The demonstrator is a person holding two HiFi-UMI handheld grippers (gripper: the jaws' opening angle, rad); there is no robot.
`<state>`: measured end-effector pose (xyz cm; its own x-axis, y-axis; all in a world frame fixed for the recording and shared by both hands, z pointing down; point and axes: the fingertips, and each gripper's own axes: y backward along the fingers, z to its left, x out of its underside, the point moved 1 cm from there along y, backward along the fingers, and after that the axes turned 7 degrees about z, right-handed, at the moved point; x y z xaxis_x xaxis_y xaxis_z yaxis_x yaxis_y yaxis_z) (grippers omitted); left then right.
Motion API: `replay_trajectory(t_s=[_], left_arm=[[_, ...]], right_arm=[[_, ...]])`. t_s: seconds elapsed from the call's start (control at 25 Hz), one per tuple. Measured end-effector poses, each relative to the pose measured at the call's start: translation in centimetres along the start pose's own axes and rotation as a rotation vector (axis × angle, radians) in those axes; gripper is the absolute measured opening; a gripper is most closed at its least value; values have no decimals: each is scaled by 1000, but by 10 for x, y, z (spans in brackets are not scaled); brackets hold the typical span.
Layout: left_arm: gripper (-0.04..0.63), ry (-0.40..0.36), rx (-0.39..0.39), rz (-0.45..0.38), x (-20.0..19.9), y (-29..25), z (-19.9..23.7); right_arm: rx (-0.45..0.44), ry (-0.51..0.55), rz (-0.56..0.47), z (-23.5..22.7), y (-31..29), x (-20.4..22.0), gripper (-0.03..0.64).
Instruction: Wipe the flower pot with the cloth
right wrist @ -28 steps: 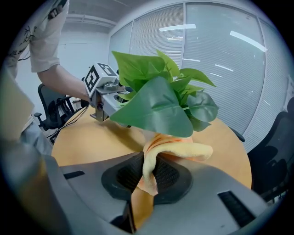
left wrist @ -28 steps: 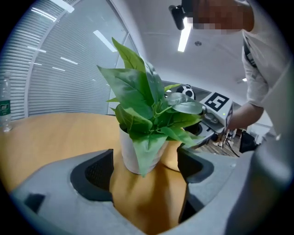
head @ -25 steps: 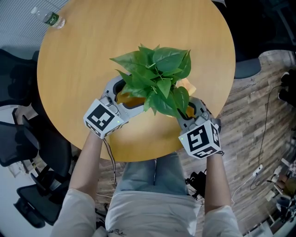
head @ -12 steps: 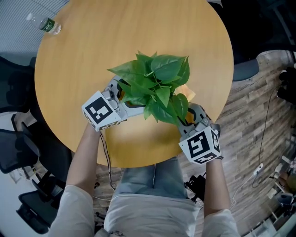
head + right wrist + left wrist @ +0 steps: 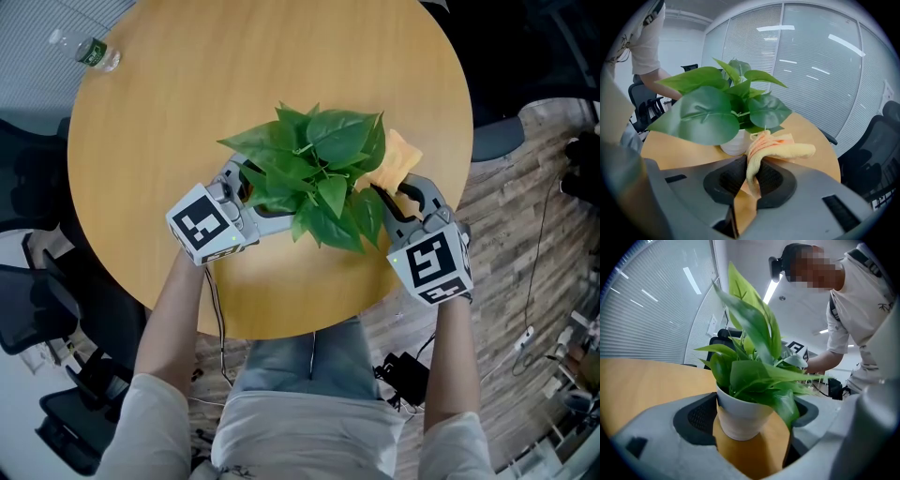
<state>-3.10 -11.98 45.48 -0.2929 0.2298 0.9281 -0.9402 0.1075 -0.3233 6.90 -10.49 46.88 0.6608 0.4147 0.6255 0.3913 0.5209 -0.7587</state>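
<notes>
A leafy green plant [image 5: 314, 169] stands in a white flower pot [image 5: 740, 416] near the front of the round wooden table [image 5: 187, 94]. In the head view the leaves hide the pot. My left gripper [image 5: 255, 197] is open, its jaws wide on either side of the pot [image 5: 733, 146]; a strip of table shows between the pot and the right jaw. My right gripper [image 5: 401, 190] is just right of the plant, shut on a folded yellow-orange cloth [image 5: 397, 156]. The cloth [image 5: 761, 150] hangs out of the jaws beside the pot, apart from it.
A plastic water bottle [image 5: 89, 52] lies at the table's far left edge. Black office chairs [image 5: 37, 309] stand to the left on the floor. Cables [image 5: 539, 281] run over the wooden floor at the right. My right gripper is close to the table's right edge.
My right gripper has moved to the right and farther out with the cloth, away from the pot's front. The left gripper has stayed around the pot.
</notes>
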Motion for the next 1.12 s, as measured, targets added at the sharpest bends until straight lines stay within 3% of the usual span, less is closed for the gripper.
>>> replay_trajectory(t_s=[0.28, 1.12], left_arm=[[442, 8, -28, -2, 0, -1, -1], [442, 89, -240, 4, -1, -12, -9]], right_arm=[[-32, 28, -17, 4, -14, -19, 46], [-66, 46, -16, 33, 4, -2, 46]])
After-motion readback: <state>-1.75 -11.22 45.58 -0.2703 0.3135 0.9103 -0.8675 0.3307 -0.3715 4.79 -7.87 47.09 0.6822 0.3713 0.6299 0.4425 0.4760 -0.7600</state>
